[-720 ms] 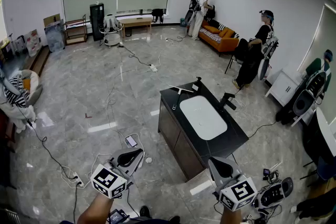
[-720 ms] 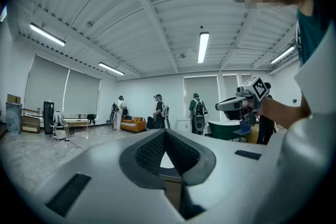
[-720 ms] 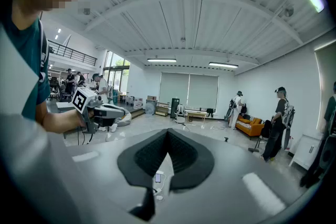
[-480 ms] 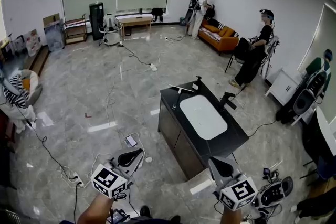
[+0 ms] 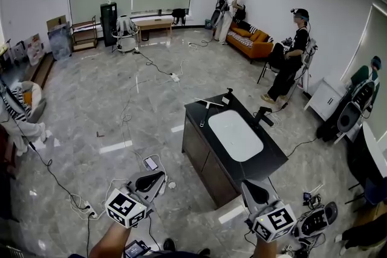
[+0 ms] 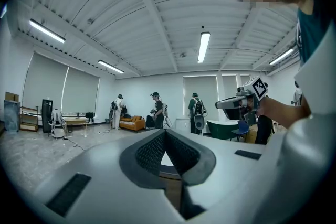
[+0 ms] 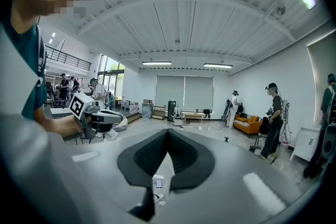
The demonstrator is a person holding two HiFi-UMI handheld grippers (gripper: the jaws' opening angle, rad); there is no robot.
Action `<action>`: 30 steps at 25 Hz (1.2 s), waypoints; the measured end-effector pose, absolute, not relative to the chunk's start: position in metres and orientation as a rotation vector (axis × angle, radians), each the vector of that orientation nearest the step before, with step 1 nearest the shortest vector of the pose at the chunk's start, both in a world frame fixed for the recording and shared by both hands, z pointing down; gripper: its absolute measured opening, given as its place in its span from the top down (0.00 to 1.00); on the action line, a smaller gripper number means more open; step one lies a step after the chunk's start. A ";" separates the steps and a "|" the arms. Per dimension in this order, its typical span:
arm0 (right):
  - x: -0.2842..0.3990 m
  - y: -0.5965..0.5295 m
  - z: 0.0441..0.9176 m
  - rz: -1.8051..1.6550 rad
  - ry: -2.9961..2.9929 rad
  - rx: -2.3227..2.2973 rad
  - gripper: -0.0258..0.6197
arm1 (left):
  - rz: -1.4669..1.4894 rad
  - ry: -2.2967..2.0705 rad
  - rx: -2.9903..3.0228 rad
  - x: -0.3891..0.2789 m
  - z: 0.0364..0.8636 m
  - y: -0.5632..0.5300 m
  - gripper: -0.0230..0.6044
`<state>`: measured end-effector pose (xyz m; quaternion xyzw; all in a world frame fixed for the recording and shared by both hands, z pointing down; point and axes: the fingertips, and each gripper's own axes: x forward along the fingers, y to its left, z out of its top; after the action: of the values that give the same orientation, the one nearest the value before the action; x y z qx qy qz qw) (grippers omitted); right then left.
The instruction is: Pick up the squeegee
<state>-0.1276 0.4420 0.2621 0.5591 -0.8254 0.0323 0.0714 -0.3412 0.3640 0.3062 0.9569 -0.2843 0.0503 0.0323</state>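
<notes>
The squeegee (image 5: 205,110) lies on the far left corner of a black counter (image 5: 269,161), its pale blade toward the back and its handle pointing at me. Both grippers hang low and near me, well short of the counter. In the head view my left gripper (image 5: 159,177) is over the floor left of the cabinet, and my right gripper (image 5: 248,185) is by the cabinet's near corner. The left gripper (image 6: 165,131) has its jaws together with nothing between them. So does the right gripper (image 7: 168,131).
A white sink basin (image 5: 234,135) fills the counter's middle, with a dark faucet (image 5: 262,115) at its right edge. Cables and a phone (image 5: 151,162) lie on the floor by the cabinet. People stand at the back near an orange sofa (image 5: 257,42).
Both grippers have stayed where they were. The person standing to the right of the counter has shifted a little.
</notes>
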 end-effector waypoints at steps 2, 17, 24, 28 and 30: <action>-0.130 0.441 0.262 0.098 -2.476 1.696 0.95 | 0.154 -0.861 2.954 -0.343 0.306 0.361 0.95; -0.087 0.385 0.274 0.126 -2.548 1.625 0.95 | 0.190 -0.952 2.912 -0.306 0.318 0.323 0.95; -0.031 0.345 0.281 0.143 -2.625 1.536 0.95 | 0.212 -1.055 2.875 -0.253 0.319 0.299 0.95; -0.001 0.321 0.281 0.142 -2.661 1.495 0.95 | 0.225 -1.090 2.862 -0.222 0.320 0.285 0.95; 0.010 0.311 0.282 0.143 -2.674 1.469 0.95 | 0.225 -1.117 2.850 -0.212 0.320 0.279 0.95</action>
<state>0.0098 0.3112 0.2820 0.4807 -0.8746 0.0468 0.0437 -0.2115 0.2791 0.3200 0.9280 -0.3636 0.0731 0.0363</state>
